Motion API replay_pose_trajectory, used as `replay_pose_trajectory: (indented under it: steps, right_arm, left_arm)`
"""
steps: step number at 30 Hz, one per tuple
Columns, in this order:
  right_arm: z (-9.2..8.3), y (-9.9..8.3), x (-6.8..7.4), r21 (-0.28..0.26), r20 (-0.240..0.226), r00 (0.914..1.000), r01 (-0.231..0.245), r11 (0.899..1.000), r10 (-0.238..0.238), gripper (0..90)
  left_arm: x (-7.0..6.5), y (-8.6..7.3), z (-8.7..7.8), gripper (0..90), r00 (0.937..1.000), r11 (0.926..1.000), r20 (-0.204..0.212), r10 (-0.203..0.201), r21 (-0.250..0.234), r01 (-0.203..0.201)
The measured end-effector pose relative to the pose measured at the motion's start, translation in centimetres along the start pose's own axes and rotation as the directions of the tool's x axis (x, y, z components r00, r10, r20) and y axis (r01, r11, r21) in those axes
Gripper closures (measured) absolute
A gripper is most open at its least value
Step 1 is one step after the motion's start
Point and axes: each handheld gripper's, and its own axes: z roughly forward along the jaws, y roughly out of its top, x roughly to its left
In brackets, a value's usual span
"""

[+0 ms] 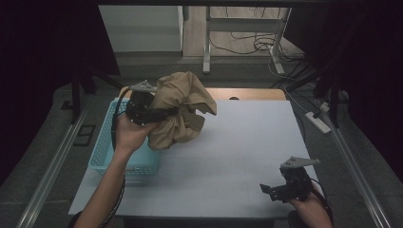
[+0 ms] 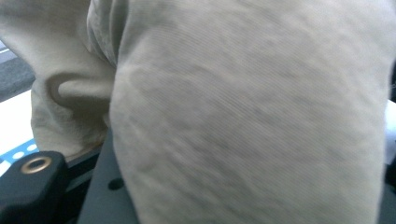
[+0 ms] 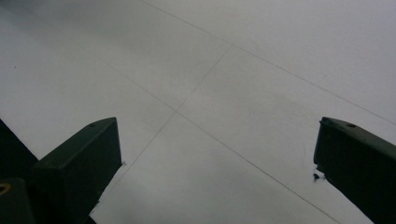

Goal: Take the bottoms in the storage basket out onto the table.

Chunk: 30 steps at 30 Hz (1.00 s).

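While L fingers (image 1: 164,114) clamp it, tan cloth (image 1: 183,109) hangs bunched, creased (R fingers (image 1: 267,189) wide, empty).

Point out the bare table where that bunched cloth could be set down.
Bare: the white table between the tan cloth and the right tongs. Crowded: the left edge, where the blue basket sits under the left tongs.

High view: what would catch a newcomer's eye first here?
A crumpled tan cloth bundle hangs clamped in the left gripper, above the white table beside a light blue plastic basket. The right gripper rests open near the table's front right corner.
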Motion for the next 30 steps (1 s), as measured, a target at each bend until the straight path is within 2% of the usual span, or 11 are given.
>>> replay_pose_trajectory:
  steps: [6,9,10,16,26,30]
  right_arm:
    - [0.0,0.0,0.0,0.000,0.000,1.0000,-0.004,1.000,0.004,0.9]
    - [0.0,0.0,0.0,0.000,0.000,1.0000,-0.003,1.000,0.003,0.9]
    - [0.0,0.0,0.0,-0.001,-0.001,1.0000,-0.003,1.000,0.003,0.9]
    - [-0.1,0.0,0.0,-0.002,0.000,1.0000,-0.004,1.000,0.004,0.9]
    - [-0.1,0.0,0.0,-0.004,0.001,1.0000,0.004,1.000,-0.004,0.9]
    - [-0.1,0.0,0.0,-0.004,0.001,1.0000,0.004,1.000,-0.004,0.9]
  left_arm:
    - [-0.7,0.3,0.5,56.3,0.9989,1.0000,0.047,0.003,-0.007,-0.003]
    - [-0.6,0.3,0.9,56.2,0.9912,0.9993,0.130,-0.028,-0.019,0.031]
    - [-0.6,0.3,1.0,56.3,0.9897,0.9993,0.140,-0.030,-0.019,0.033]
    - [-1.7,0.4,2.4,56.1,0.9933,0.9998,0.116,0.003,0.017,-0.005]
    - [-3.0,0.2,4.9,55.8,0.9881,0.9984,0.151,0.027,0.045,-0.034]
    - [-3.3,0.0,5.9,55.6,0.9841,0.9978,0.175,0.028,0.053,-0.038]
